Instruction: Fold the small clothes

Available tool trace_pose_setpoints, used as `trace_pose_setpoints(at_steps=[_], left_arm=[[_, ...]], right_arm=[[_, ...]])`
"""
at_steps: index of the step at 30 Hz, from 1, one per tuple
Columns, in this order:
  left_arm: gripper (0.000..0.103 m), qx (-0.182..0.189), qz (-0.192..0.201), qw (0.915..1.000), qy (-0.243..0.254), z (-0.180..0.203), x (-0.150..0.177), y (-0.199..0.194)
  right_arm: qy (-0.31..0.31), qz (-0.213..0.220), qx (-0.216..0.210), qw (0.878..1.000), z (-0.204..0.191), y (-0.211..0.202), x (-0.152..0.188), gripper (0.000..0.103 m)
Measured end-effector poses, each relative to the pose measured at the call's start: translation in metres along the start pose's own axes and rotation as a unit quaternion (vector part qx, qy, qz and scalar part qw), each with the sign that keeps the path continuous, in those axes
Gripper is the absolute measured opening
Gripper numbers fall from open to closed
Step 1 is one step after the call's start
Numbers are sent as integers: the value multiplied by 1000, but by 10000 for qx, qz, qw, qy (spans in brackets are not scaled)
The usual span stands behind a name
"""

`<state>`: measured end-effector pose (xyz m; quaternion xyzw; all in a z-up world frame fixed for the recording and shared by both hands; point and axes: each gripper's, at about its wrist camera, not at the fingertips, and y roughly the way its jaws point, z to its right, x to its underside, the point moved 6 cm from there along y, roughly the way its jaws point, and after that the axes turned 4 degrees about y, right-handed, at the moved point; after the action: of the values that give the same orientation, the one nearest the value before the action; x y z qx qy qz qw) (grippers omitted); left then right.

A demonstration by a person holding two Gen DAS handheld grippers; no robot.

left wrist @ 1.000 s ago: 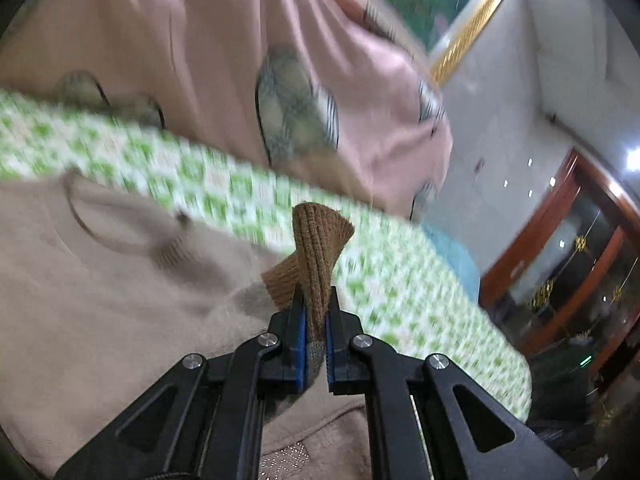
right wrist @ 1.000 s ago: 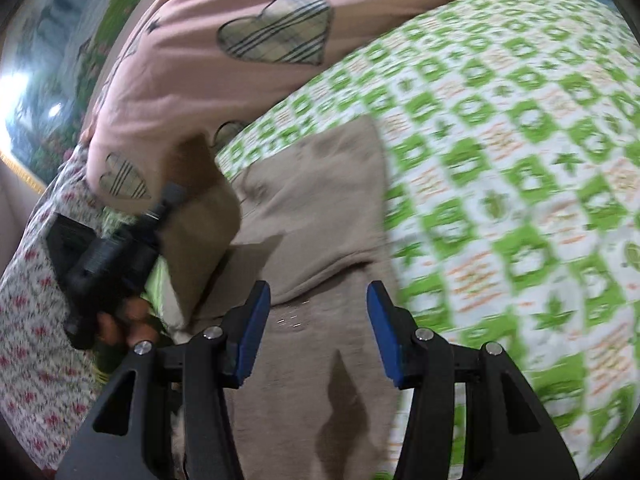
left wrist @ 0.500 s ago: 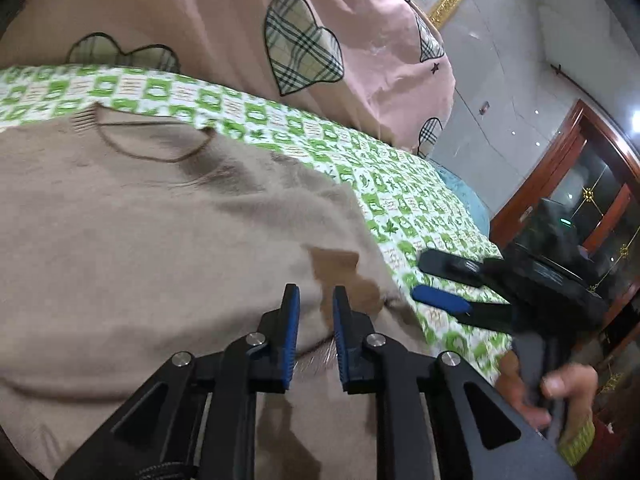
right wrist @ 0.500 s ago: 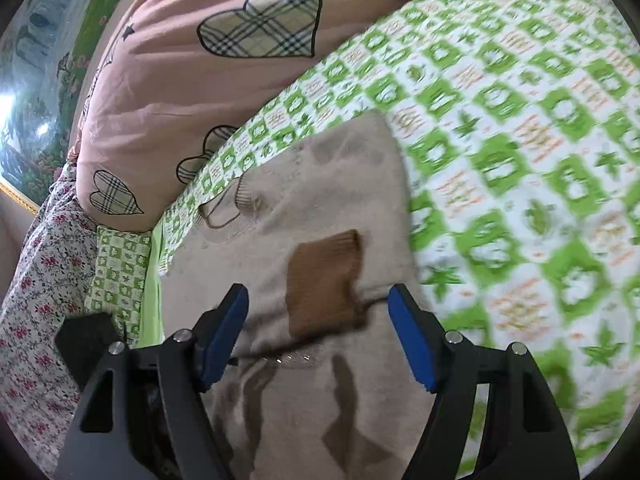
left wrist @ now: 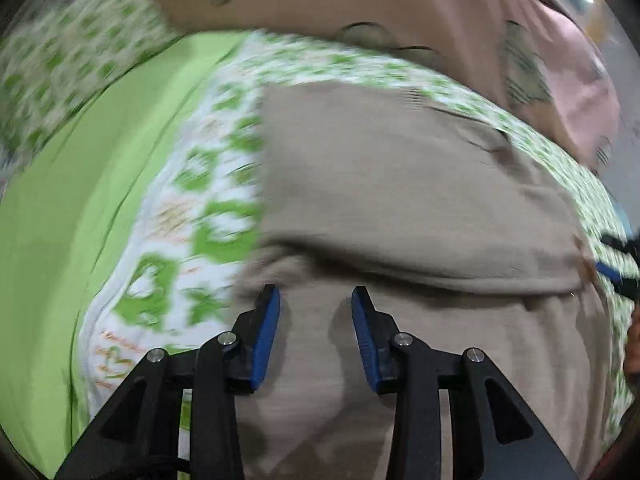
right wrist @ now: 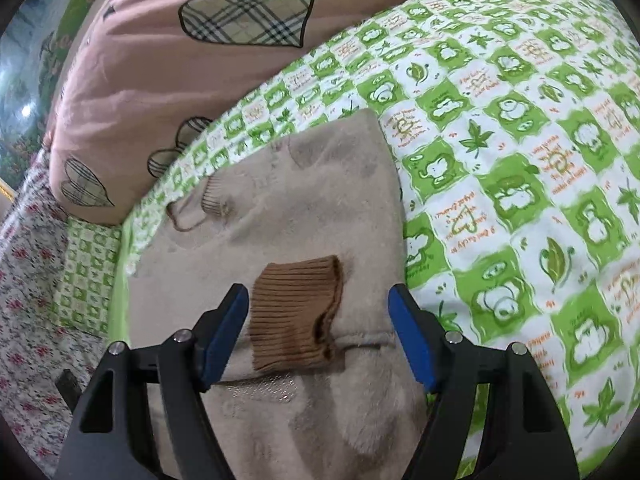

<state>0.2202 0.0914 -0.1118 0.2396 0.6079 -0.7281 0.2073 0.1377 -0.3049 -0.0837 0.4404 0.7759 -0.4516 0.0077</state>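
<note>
A small beige knit sweater [right wrist: 312, 200] lies flat on a green and white checked bedspread [right wrist: 520, 160]. One sleeve is folded across its body, and the brown ribbed cuff [right wrist: 296, 312] rests on top. My right gripper [right wrist: 320, 340] is open and empty, its jaws on either side of the cuff, just above it. In the blurred left wrist view the sweater [left wrist: 400, 200] fills the middle. My left gripper [left wrist: 314, 332] is open and empty over the sweater's left part, near its edge.
A pink quilt with plaid hearts [right wrist: 192, 60] is heaped behind the sweater. A plain light green sheet [left wrist: 80, 208] lies to the left of the bedspread. A floral cloth [right wrist: 28, 300] covers the far left. The right gripper's tips show at the left view's right edge [left wrist: 616, 268].
My left gripper let go of the brown cuff on the sweater's body, opened, and swung left toward the sweater's left edge. My right gripper stayed open and came down close over the cuff.
</note>
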Motion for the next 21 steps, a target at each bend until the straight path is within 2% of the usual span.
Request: trace_pose_setpoints(at_steps=[2,4,6,8,9,10,11,12,13,15,18,19,20,21], left_arm=[[37,122,52,9996,-255,-10,-7,2],[38,74,107,9993,-357,-13,-20,5],[41,-42,144,9994,-309,-10,-32,11],[46,-213,-19,9998,-39,0,-41,29],[46,-236,-71,9997,-48,1,-42,35],[46,-228,11,9997,-74,1,-43,35],[47,-220,175,9995,-151,-3,-44,32],[47,-236,257,9989,-302,-9,-43,31],[47,-214,316,9982,-465,-15,-43,31],[47,-65,559,9936,-979,-32,-43,24],[48,-45,580,9923,-1090,-37,-43,25],[48,-74,568,9928,-1055,-36,-43,26],[48,-98,560,9930,-1037,-35,-43,27],[48,-116,547,9930,-1044,-38,-43,28]], right_arm=[[-142,-60,99,9998,-3,7,1,73],[-320,-95,230,9992,-8,12,4,74],[-531,-129,411,9977,-13,16,6,74],[-880,-146,630,9940,-22,20,10,72],[-1032,-163,678,9922,-26,22,13,64],[-1114,-218,661,9913,-30,24,14,46],[-1174,-289,595,9909,-33,25,18,33],[-1231,-284,634,9900,-34,25,19,11],[-1297,-217,665,9891,-36,23,17,7],[-1204,43,374,9920,-45,10,4,6],[-1210,770,-213,9894,-70,-28,-22,5],[-1268,1014,-221,9865,-76,-41,-29,5],[-1290,1149,-38,9850,-75,-45,-35,1],[-1280,1102,53,9856,-73,-41,-37,1]])
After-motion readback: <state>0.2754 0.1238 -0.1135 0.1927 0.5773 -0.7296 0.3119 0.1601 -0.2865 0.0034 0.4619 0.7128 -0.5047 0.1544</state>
